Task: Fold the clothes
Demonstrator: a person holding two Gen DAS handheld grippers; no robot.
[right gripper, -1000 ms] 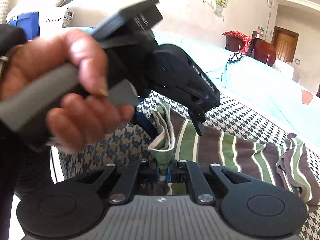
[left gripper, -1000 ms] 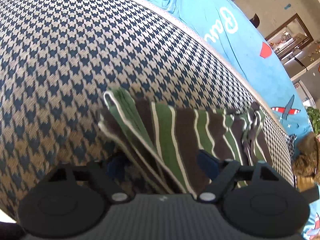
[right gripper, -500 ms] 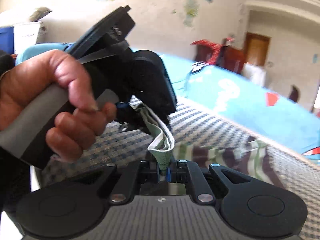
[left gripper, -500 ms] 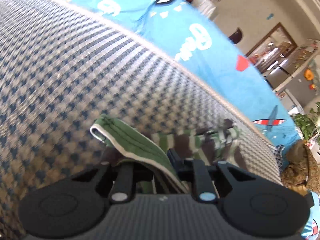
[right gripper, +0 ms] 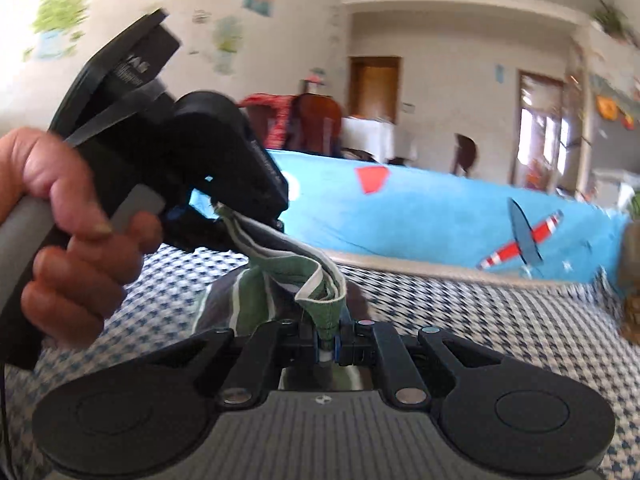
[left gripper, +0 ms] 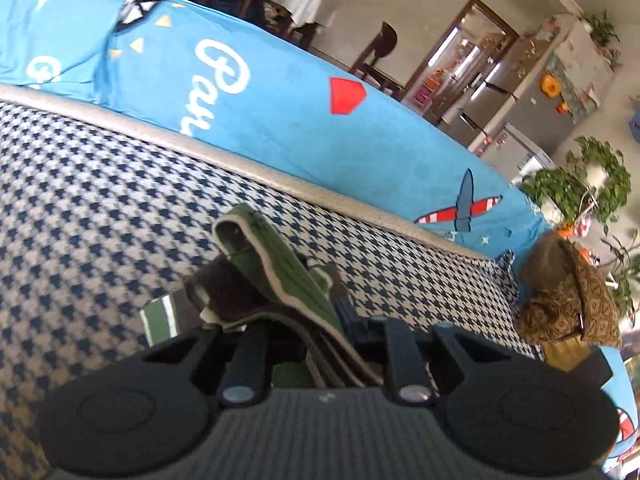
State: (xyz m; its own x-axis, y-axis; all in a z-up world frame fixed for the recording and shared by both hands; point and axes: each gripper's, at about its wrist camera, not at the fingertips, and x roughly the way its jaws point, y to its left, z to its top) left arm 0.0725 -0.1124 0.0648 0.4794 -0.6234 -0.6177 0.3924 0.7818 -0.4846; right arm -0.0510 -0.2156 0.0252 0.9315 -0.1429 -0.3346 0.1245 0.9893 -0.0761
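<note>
Each claw is matte black: two round discs flank a ribbed grey centre plate, with angular linkage arms pinned by silver screws. The right claw (right gripper: 329, 338) has blue pads. The left claw (right gripper: 224, 216) has a grey handle and white lettering on its body.

A houndstooth-covered surface (left gripper: 100, 184) spreads ahead of the claw, with a bright blue blanket (left gripper: 280, 120) just beyond it. Farther back stand dark wooden chairs (right gripper: 316, 120), 2 wooden doors (right gripper: 374, 88) and pale walls — leafy plants (left gripper: 580, 184) and a steel fridge (left gripper: 500, 100) off right.
</note>
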